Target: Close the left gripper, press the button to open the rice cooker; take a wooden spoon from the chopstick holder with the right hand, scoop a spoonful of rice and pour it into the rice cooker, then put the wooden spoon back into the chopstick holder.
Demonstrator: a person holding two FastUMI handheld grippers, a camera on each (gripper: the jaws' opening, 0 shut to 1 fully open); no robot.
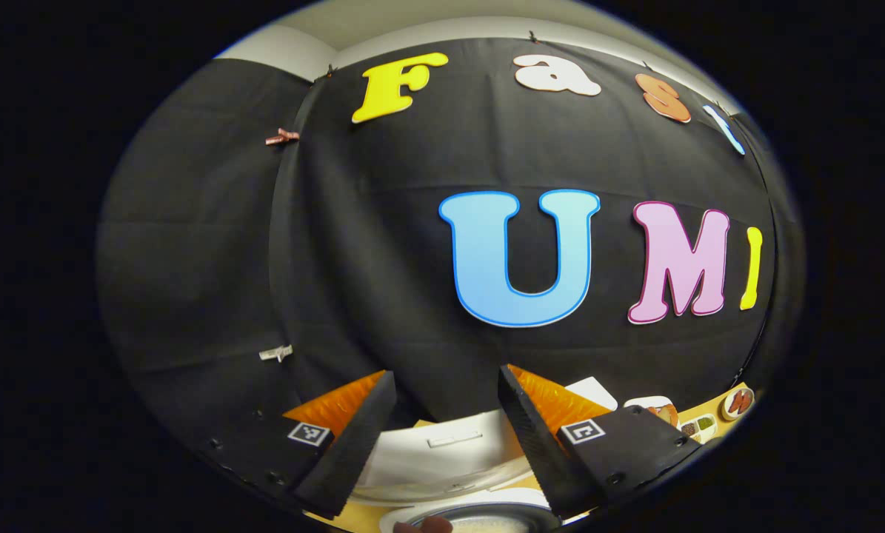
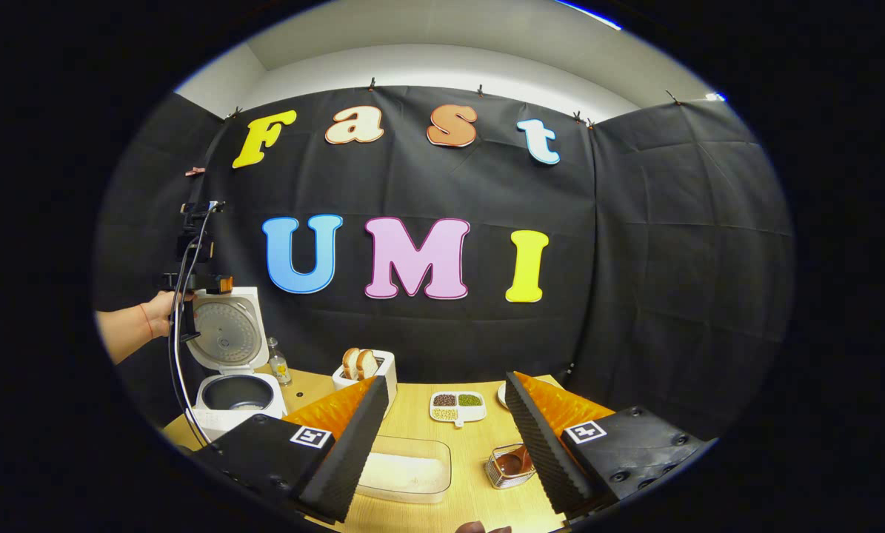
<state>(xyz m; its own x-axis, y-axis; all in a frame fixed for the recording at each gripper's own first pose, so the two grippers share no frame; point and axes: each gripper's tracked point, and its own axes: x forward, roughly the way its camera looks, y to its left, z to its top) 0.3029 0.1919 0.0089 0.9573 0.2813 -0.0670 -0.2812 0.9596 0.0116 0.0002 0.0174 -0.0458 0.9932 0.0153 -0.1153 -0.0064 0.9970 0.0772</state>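
On the wooden tabletop (image 2: 479,451) the rice cooker (image 2: 231,370) stands lid-up at the left, wooden spoon (image 2: 515,460) in its chopstick holder (image 2: 503,474). Right gripper (image 2: 446,444) and left gripper (image 1: 446,437) both gape wide, empty.

Left gripper (image 1: 446,437), jaws apart, above open rice cooker (image 1: 449,455).

Rice cooker (image 2: 236,392) sits far left on the table (image 2: 479,451), lid up, a small bottle (image 2: 278,364) just right of it. Toaster (image 2: 368,368) next along, then the divided dish (image 2: 457,406). Nearer: rice tub (image 2: 406,466) left, chopstick holder (image 2: 507,466) with the wooden spoon (image 2: 515,460) right.
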